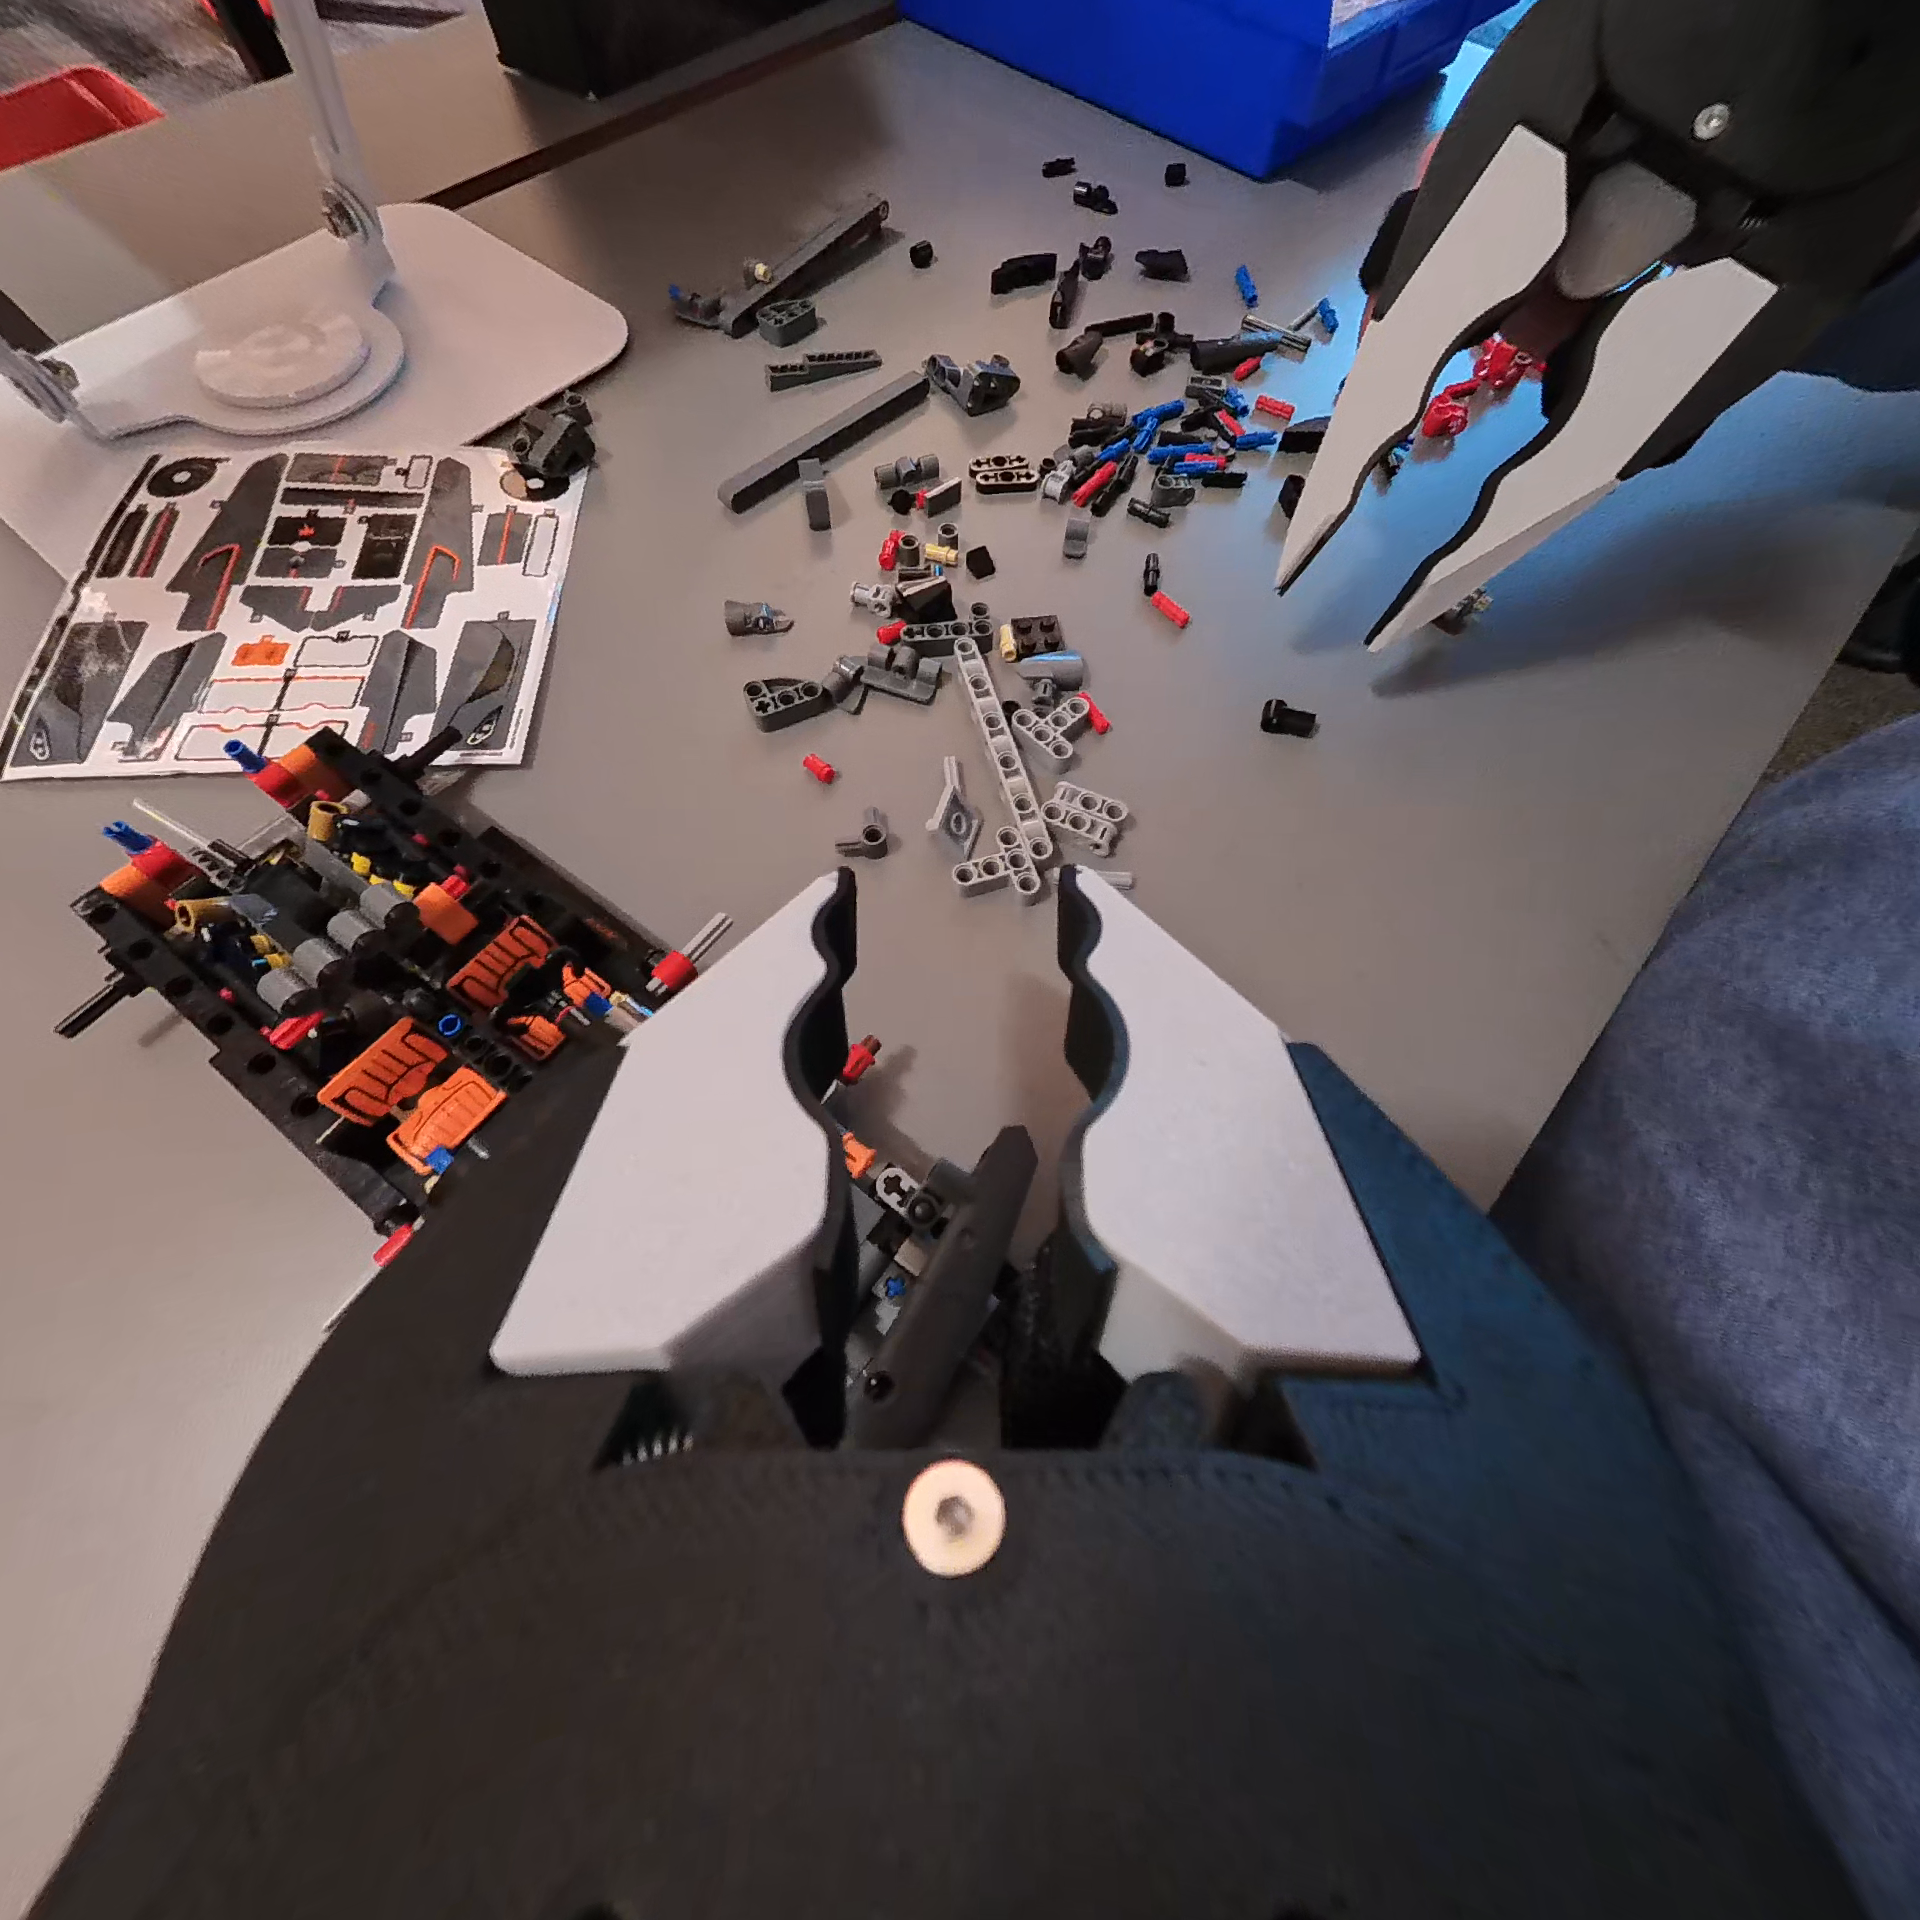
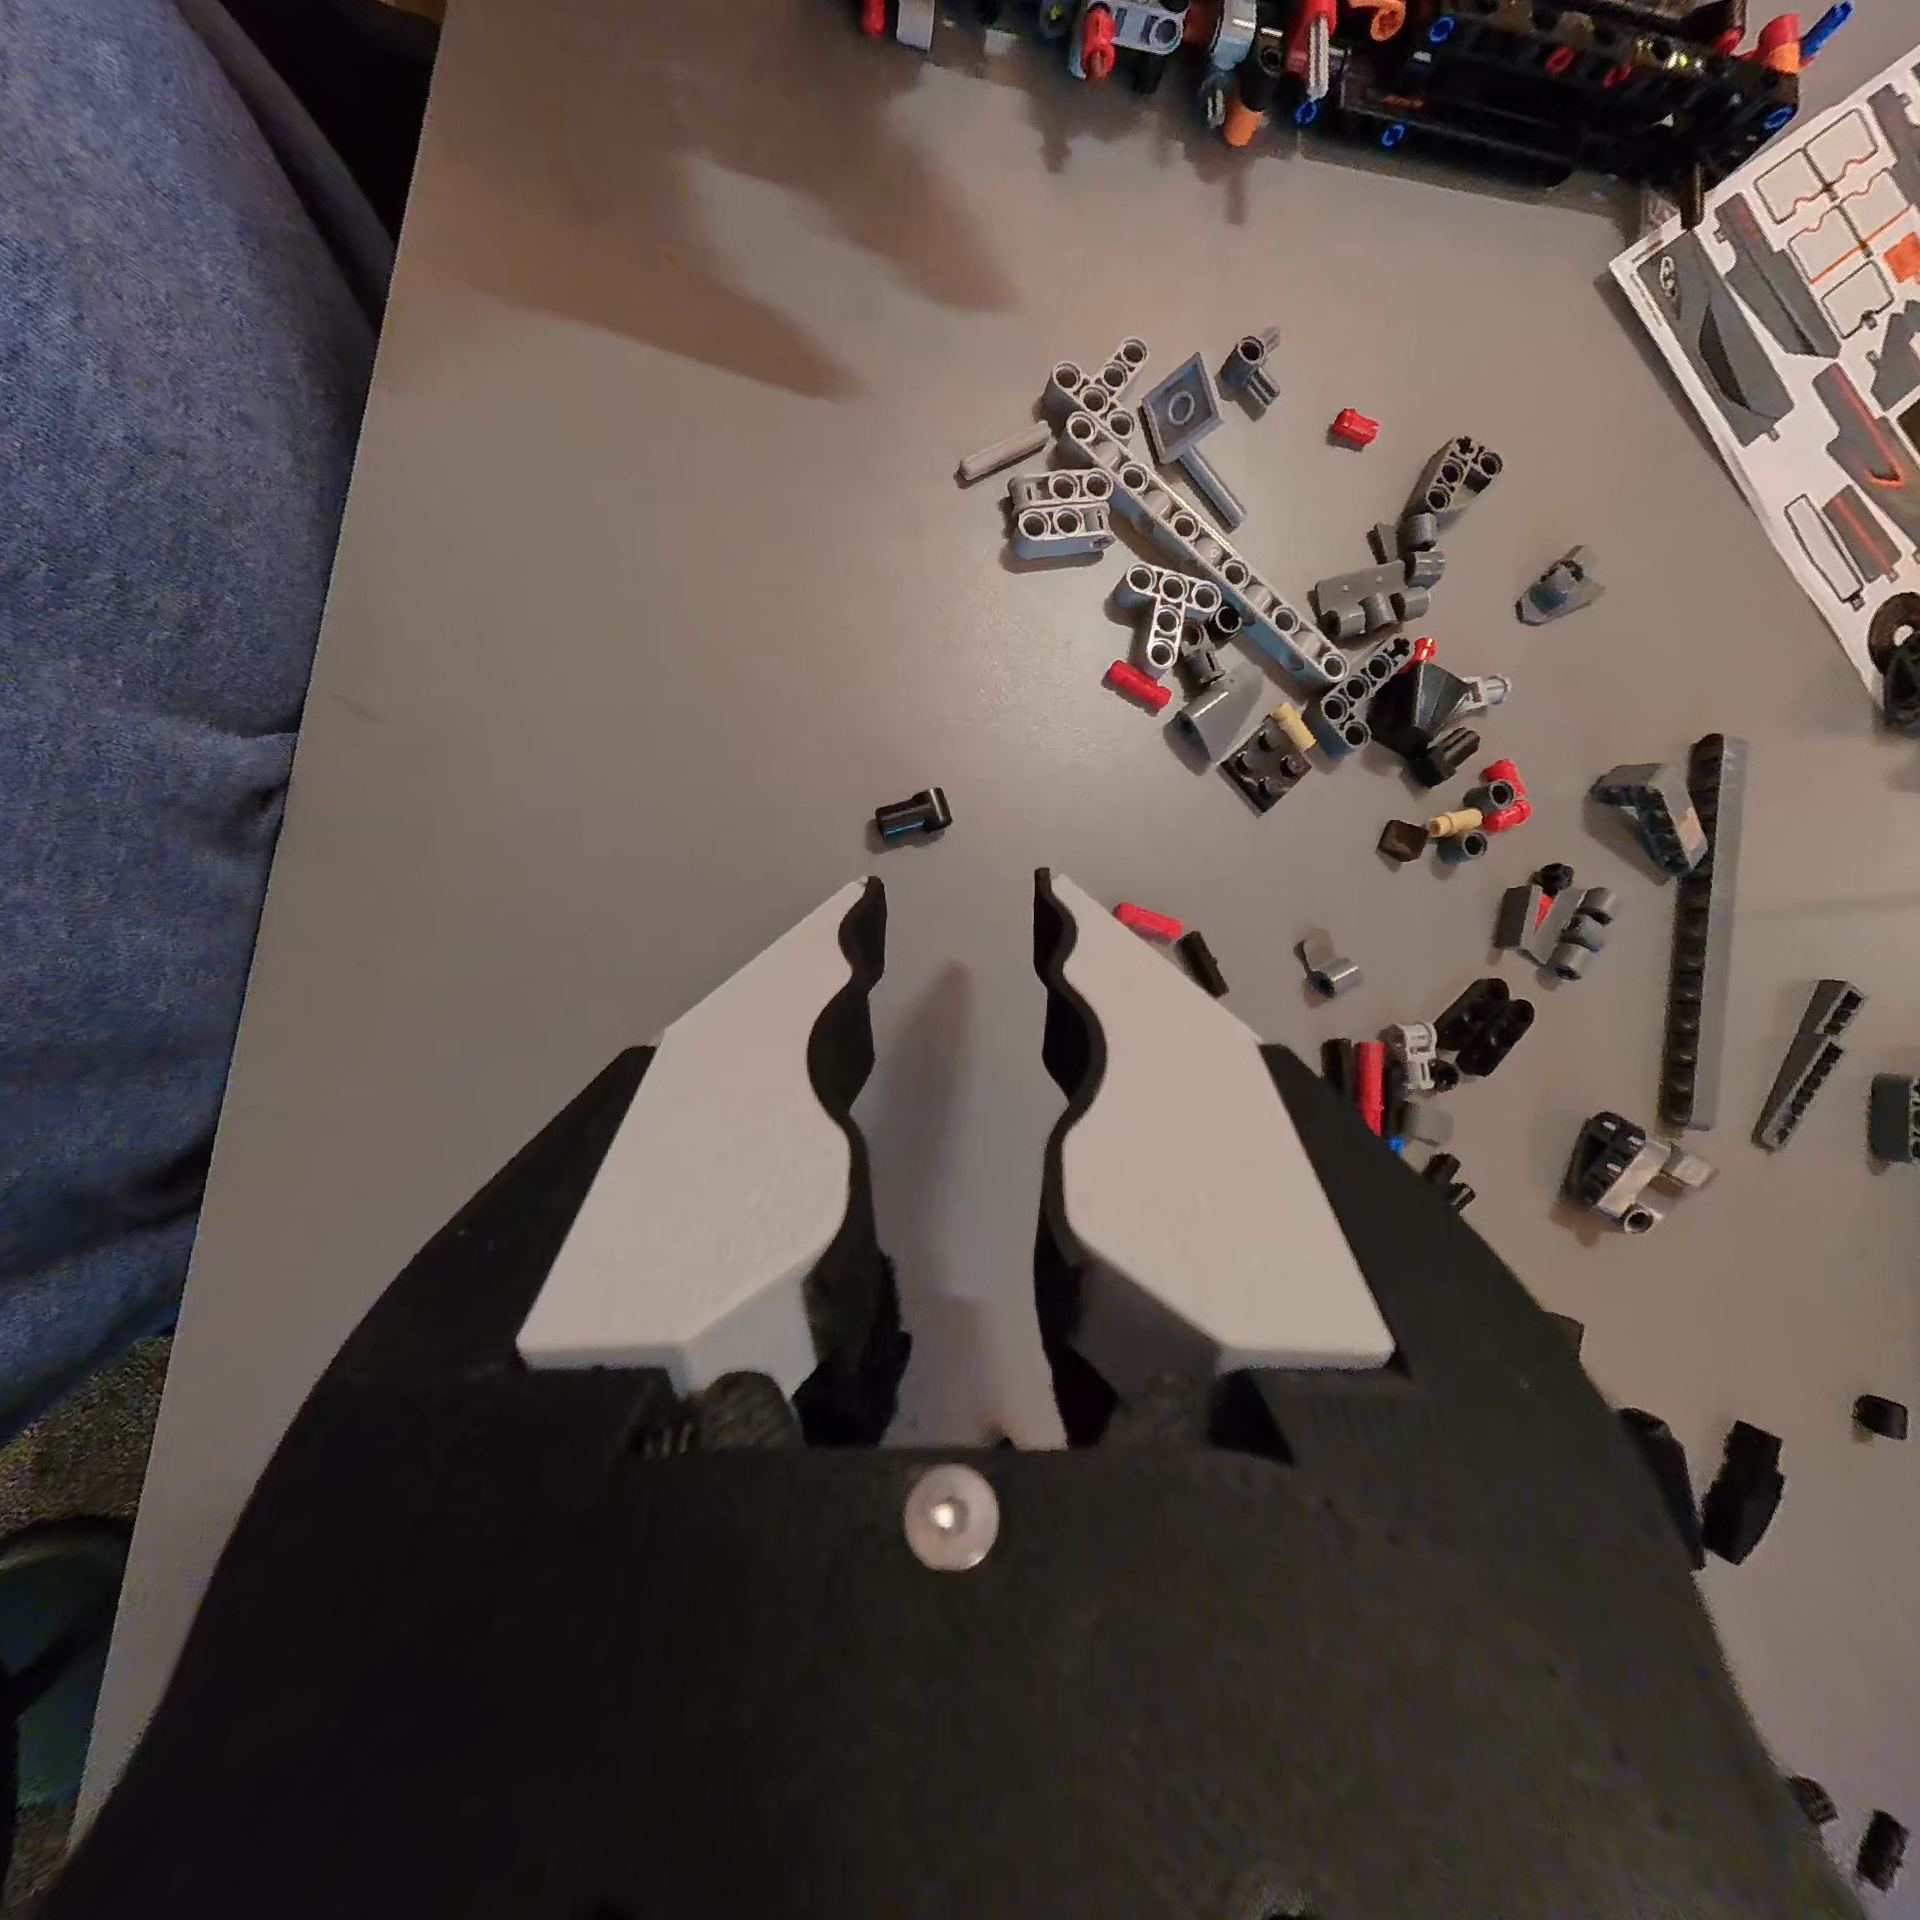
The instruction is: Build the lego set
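A part-built black and orange lego chassis (image 1: 364, 956) lies on the grey table at the left; it also shows at the top of the right wrist view (image 2: 1507, 94). My left gripper (image 1: 956, 883) is open over the chassis's near end. A dark grey part of the chassis (image 1: 935, 1299) shows deep between its fingers; I cannot tell if they touch it. Loose lego parts (image 1: 1039, 520) lie scattered ahead, among them a long light grey beam (image 1: 997, 738) (image 2: 1195, 540). My right gripper (image 2: 961, 883) (image 1: 1335, 613) is open and empty, just short of a small black connector (image 2: 912, 812).
A sticker sheet (image 1: 291, 603) (image 2: 1818, 312) lies beside the chassis. A white stand base (image 1: 343, 312) is at the far left and a blue bin (image 1: 1195, 62) at the back. A person's blue-clad leg (image 2: 135, 623) is at the table's near edge. The gap from one gripper's tips to the other's is roughly 15 cm.
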